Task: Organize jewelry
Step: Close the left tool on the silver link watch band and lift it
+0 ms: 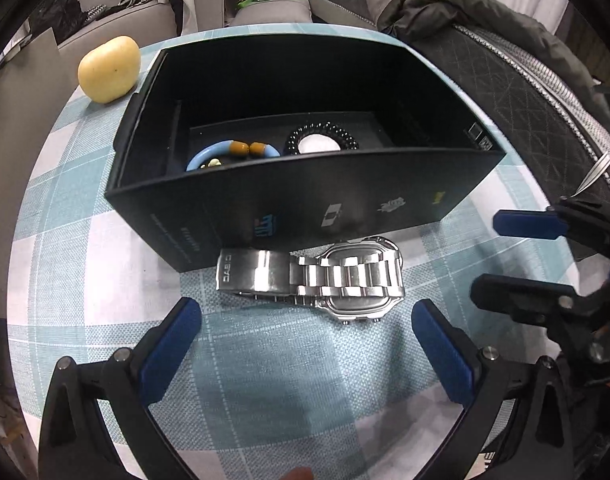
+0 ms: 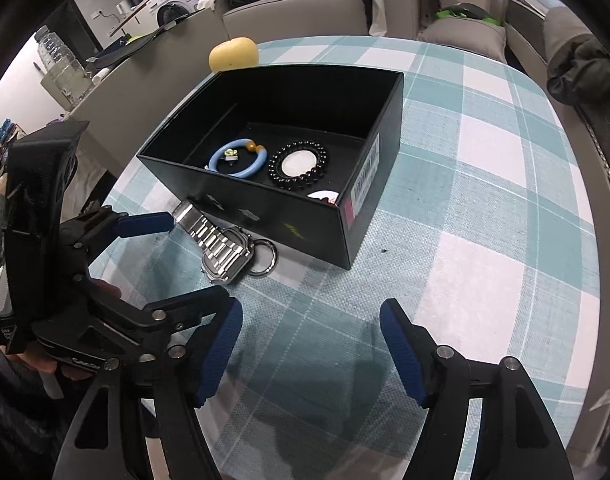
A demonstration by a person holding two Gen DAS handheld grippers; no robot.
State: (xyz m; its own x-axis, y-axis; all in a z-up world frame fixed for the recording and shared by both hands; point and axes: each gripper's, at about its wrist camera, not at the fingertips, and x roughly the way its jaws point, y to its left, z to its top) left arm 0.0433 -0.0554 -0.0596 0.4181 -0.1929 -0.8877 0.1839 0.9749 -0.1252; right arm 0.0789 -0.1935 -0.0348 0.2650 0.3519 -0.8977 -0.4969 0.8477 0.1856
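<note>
Black box (image 2: 289,216) sits mid-desk (image 2: 485,208) on checked cloth. Inside: blue bangle (image 2: 238,160) w/ amber beads, black bead bracelet (image 2: 299,164) just beside it, plus sth red-white at the near corner, prob. another piece, mostly hidden. Steel watch (image 1: 313,276) lies outside, against box's front wall; metal ring (image 2: 264,258) touching watch. Yellow fruit (image 1: 109,69) behind box. Left tool (image 1: 305,344) wide, empty, straddling watch from above. Right tool (image 2: 311,344) wide, empty, in front of box.
</note>
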